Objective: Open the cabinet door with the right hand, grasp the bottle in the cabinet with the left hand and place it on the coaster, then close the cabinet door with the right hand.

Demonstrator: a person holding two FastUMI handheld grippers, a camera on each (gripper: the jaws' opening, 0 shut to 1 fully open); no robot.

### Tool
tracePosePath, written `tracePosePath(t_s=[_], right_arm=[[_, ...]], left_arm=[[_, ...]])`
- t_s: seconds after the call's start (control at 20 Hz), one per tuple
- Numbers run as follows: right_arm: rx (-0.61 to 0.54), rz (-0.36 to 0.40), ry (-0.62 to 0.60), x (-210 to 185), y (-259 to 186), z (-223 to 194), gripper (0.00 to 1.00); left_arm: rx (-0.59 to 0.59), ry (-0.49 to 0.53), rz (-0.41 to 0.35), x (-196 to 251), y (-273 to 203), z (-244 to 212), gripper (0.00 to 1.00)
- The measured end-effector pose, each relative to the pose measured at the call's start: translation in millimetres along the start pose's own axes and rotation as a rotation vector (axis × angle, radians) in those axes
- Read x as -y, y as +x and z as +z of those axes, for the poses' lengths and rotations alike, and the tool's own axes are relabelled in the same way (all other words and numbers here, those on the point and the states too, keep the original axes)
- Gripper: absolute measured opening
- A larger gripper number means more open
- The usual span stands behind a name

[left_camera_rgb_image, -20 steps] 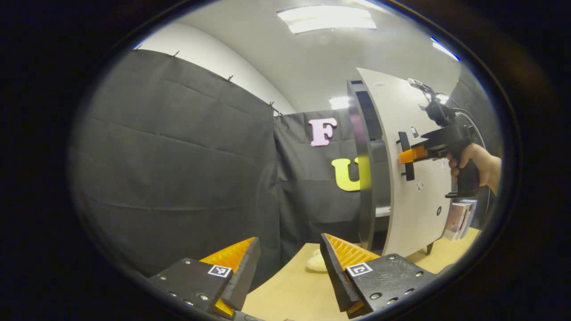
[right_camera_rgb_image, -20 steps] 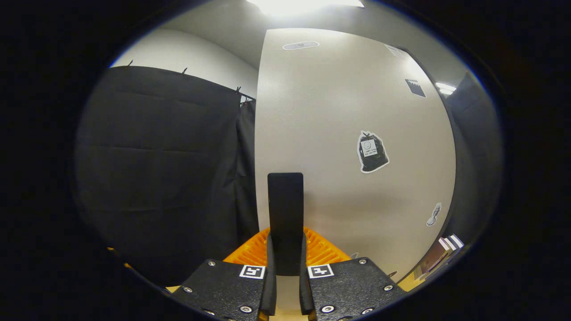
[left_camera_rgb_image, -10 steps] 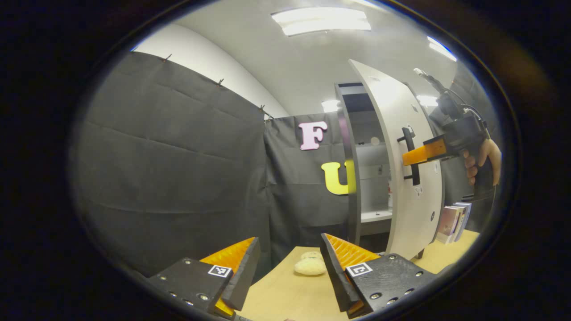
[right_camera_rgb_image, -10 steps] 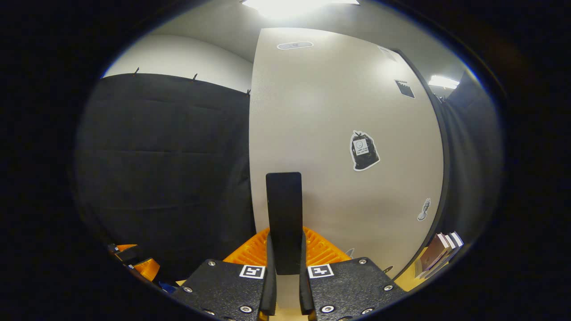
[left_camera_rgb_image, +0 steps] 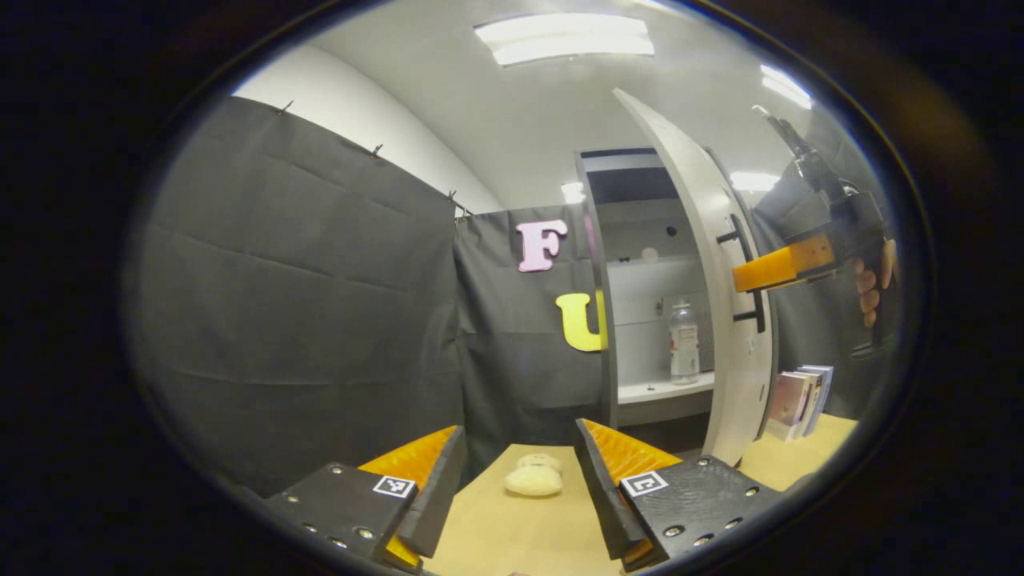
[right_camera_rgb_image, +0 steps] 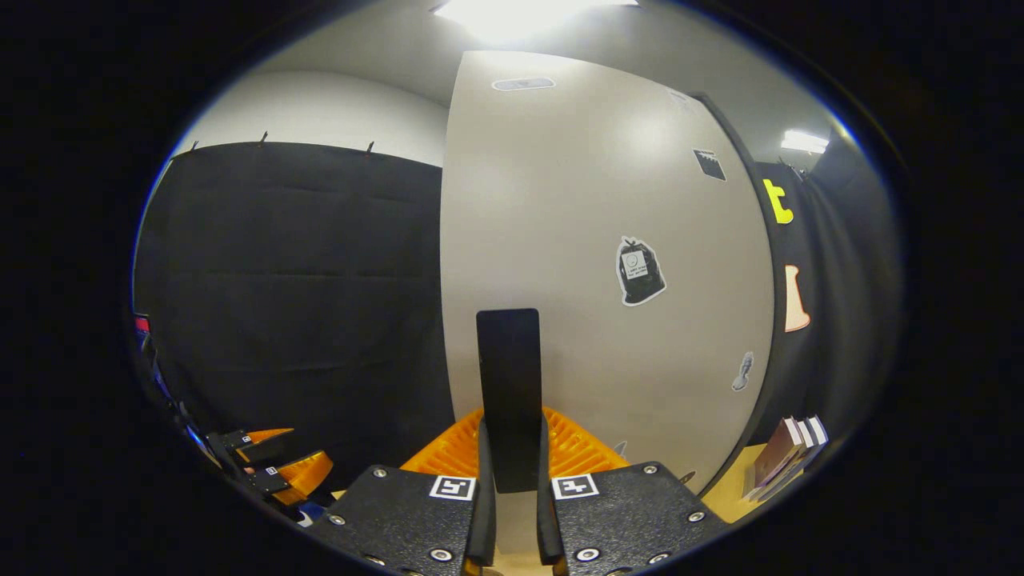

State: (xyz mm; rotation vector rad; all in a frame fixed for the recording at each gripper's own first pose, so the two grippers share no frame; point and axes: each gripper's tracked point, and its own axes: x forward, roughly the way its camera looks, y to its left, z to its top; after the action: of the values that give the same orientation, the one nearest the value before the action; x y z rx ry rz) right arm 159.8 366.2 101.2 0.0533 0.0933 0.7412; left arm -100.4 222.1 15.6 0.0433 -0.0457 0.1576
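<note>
In the left gripper view the pale cabinet door stands swung open. A clear bottle with a white cap stands upright on the cabinet's lower shelf. My right gripper, held by a hand, grips the black door handle. In the right gripper view my right gripper is shut on that handle, with the door close ahead. My left gripper hangs open and empty above the table, well short of the cabinet. It also shows in the right gripper view.
A pale fluffy round pad lies on the wooden table just beyond my left fingers. Several books stand behind the door's right side, also. Black cloth walls close off the left and back.
The right gripper has pulled the door farther open, so the shelves and bottle inside have come into sight. The left gripper stays open and has turned slightly toward the cabinet.
</note>
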Motion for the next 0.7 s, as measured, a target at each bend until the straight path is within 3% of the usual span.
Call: tracePosePath(t_s=[0.15, 0.2, 0.7], right_arm=[[-0.001, 0.018, 0.006, 6.1, 1.6, -2.5, 0.22], [0.0, 0.021, 0.007, 8.4, 2.9, -3.9, 0.21], [0.023, -0.001, 0.0, 20.0, -11.9, -1.1, 0.2]], left_arm=[[0.008, 0.001, -0.021, 12.8, 0.2, 4.0, 0.83], [0.008, 0.001, -0.031, 17.1, 1.1, 4.1, 0.78], [0.016, -0.02, -0.151, 81.9, 9.6, 7.0, 0.77]])
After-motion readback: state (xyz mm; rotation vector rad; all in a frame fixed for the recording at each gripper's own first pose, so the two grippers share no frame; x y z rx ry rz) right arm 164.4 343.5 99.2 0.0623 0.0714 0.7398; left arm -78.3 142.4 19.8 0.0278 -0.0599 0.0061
